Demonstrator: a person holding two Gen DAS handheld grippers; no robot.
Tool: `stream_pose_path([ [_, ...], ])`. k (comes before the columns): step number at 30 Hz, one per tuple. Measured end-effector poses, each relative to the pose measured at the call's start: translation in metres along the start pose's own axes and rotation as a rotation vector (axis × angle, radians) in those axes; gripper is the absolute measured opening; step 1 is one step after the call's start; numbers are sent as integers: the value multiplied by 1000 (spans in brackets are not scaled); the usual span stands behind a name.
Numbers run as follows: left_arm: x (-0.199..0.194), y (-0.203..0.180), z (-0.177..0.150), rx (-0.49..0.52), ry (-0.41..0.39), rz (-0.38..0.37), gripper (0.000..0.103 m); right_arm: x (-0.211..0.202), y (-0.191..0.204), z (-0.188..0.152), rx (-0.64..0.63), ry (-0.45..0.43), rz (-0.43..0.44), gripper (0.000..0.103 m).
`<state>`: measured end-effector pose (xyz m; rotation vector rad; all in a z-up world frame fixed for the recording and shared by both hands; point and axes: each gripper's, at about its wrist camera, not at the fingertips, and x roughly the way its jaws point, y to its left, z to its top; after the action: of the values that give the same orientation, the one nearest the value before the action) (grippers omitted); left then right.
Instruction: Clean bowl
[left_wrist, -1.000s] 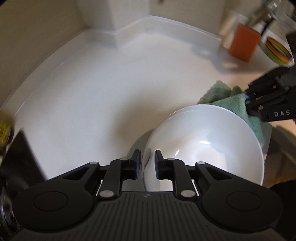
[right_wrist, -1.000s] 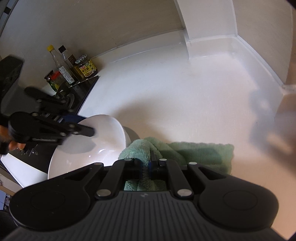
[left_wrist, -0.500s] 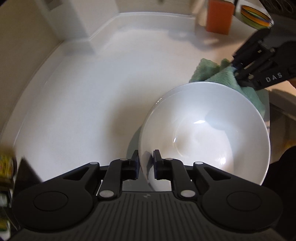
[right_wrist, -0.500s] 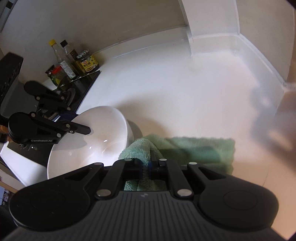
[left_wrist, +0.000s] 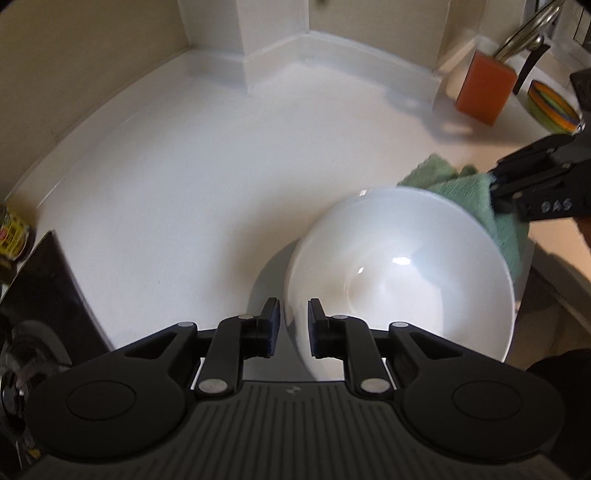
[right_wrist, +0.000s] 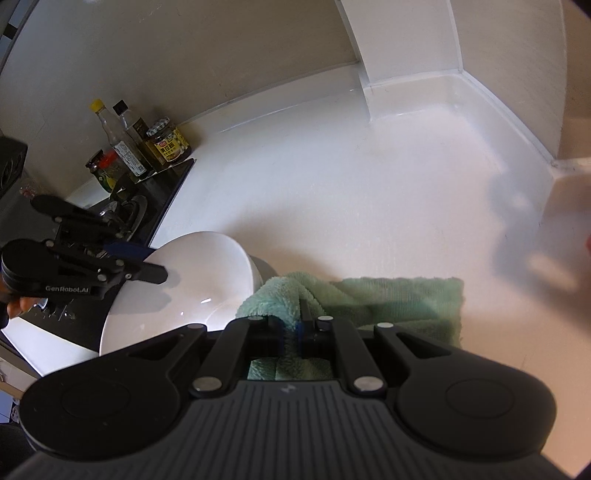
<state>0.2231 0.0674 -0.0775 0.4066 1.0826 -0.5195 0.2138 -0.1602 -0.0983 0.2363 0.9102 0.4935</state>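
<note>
White bowl (left_wrist: 402, 273) is sitting tilted on the white worktop (left_wrist: 192, 177), near its front edge. Left hand-held gripper (left_wrist: 292, 326) is straddling the bowl's near rim w/ one finger inside, one outside; jaws are opening, and there's a gap showing btwn pads & rim. Right hand-held gripper (right_wrist: 293, 330) is pinching a green cloth (right_wrist: 388, 302), jaws nearly closed on a fold, the cloth lying just beside the bowl & touching its far rim. Bottles & jars (right_wrist: 147, 144) are standing at the back wall.
</note>
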Motion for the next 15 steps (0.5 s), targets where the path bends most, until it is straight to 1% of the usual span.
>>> stream_pose_path([
  [2,5,1,-1,8,12,-6,11,-1,1,-2,-6,9,10,6],
  [6,7,-2,4,35,14,10,11,1,4,-1,-19,16,6,6],
  [10,11,-5,12,83,15,30,12,3,7,3,-33,8,-14,6],
  [15,16,-8,22,109,7,34,13,4,12,9,-54,-7,-47,6],
])
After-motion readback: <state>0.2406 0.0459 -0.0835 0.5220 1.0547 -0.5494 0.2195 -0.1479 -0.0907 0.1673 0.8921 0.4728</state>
